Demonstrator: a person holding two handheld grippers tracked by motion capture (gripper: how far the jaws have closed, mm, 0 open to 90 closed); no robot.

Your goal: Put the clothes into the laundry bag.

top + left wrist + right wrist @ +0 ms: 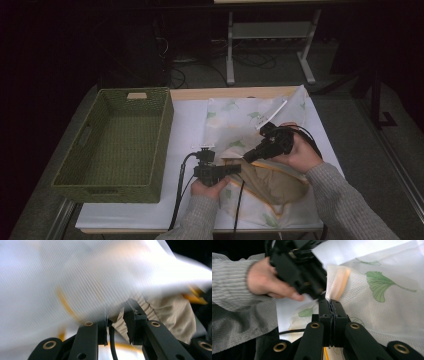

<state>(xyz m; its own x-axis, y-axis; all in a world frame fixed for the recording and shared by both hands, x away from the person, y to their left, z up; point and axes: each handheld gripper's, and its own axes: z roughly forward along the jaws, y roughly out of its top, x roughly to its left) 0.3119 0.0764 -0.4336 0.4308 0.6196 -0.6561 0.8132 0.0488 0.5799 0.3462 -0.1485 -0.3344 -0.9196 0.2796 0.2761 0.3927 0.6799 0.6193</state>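
Right gripper view: jaws of the right gripper [331, 305] pinched tight on the edge of the white mesh cover printed with green leaves [387, 302], apparently to hold its mouth. Left gripper [119, 315] jaws stand narrowly apart at that cover's edge over the tan cushion [172, 312]. We judge stuffing underway on the table [185, 125]; green woven basket [117, 145] waits alongside.

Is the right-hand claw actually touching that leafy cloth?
Touching: in the right gripper view, the right gripper's jaws are pinched shut on the cloth's edge.
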